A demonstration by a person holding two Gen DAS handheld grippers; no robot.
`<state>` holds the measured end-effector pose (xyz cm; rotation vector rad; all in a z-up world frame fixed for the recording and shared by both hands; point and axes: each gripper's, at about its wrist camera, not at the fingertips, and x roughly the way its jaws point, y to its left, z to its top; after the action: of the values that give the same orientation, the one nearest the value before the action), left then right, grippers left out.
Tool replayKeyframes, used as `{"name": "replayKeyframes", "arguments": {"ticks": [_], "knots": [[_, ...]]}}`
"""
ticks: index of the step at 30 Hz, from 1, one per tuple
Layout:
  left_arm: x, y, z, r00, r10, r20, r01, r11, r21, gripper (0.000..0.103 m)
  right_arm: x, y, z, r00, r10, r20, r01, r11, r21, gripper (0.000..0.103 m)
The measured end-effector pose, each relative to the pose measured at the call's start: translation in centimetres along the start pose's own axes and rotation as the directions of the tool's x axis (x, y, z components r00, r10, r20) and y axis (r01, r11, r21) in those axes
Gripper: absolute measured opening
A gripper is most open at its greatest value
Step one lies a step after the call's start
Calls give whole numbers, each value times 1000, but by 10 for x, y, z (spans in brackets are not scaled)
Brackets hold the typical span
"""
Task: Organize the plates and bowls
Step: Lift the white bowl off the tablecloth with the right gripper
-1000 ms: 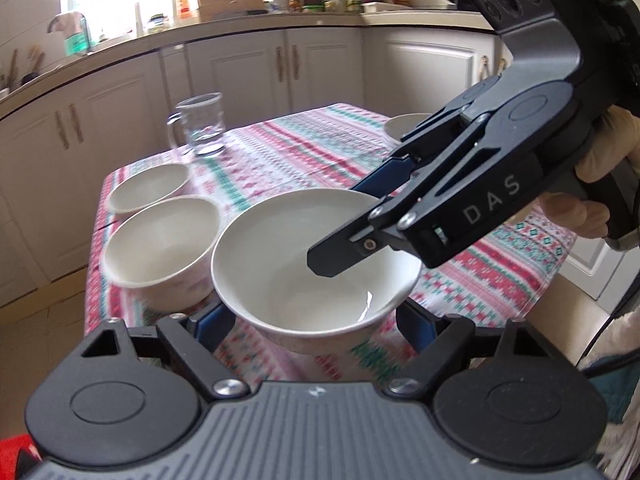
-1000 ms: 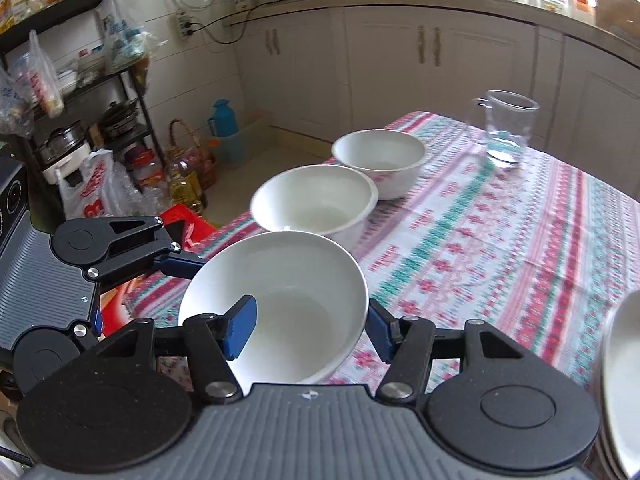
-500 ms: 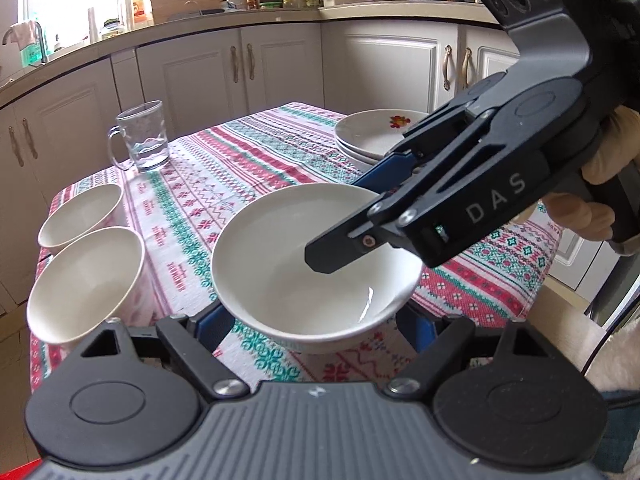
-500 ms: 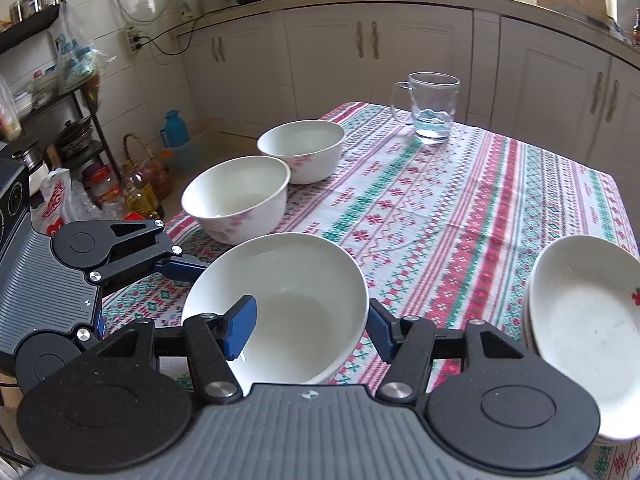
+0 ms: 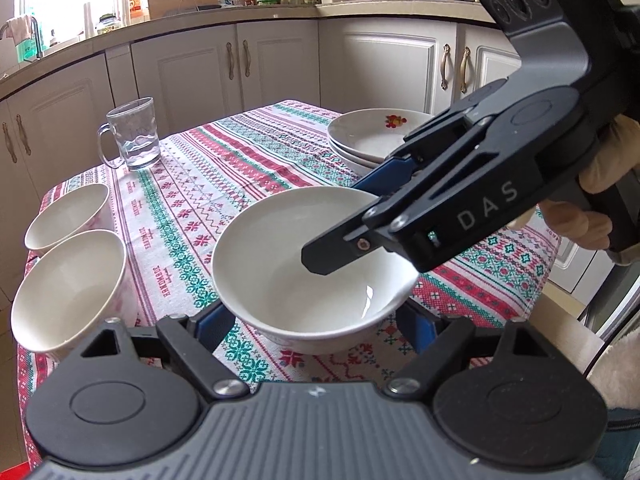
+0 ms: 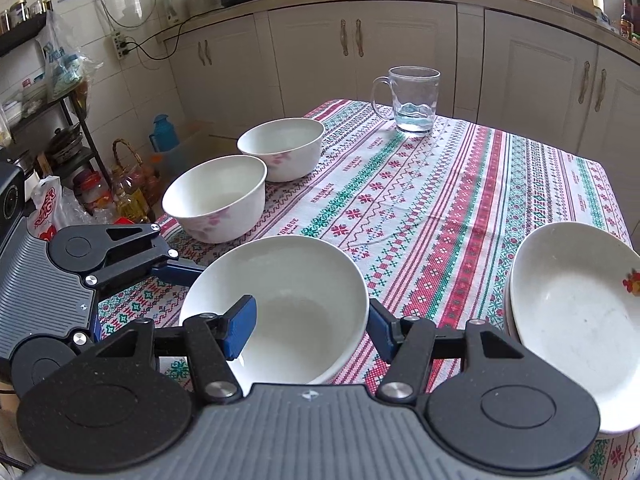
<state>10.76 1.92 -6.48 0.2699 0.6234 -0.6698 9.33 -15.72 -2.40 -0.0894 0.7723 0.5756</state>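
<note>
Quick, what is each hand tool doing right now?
Left tool: closed around the white bowl, holding it.
Right tool: shut on the same bowl's wall, one finger inside.

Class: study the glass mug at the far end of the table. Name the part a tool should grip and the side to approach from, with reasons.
Grip the glass mug by its wall at the rim, one finger inside and one outside, coming from above. It stands upright, mouth open, with only a little water, and the handle loop looks too narrow for a finger.
</note>
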Motion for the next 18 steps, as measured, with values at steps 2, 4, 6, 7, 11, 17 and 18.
{"name": "replayKeyframes", "arguments": {"ticks": [2, 4, 6, 7, 11, 17, 18], "knots": [[0, 0, 0, 1000, -2, 2, 2, 1000, -3, 87, 0, -1, 0, 1000, 0, -1, 0, 1000, 4, 65], [0, 1, -1, 1000, -3, 0, 3, 1000, -5, 87, 1, -1, -1, 1000, 0, -2, 0, 1000, 6, 65], [0, 1, -2, 1000, -1, -3, 1, 1000, -6, 87, 2, -1, -1, 1000, 3, -5, -2, 1000, 8, 65], [0, 1, -2, 1000, -1, -5, 1, 1000, -7, 87, 3, -1, -2, 1000, 4, -7, -4, 1000, 7, 65], [1, 1, -4, 1000, 4, -6, -4, 1000, -7, 87, 6, 0, -2, 1000, 15, -14, -15, 1000, 6, 68], [-1, 0, -5, 999, 33, 3, -33, 999, 5, 95, 7, 0, -2, 999, 40, -10, -40, 999, 10, 84], [-2, 1, -6, 999, 33, 5, -33, 999, -2, 96, 6, 1, -2, 999, 41, -2, -41, 999, 12, 95]]}}
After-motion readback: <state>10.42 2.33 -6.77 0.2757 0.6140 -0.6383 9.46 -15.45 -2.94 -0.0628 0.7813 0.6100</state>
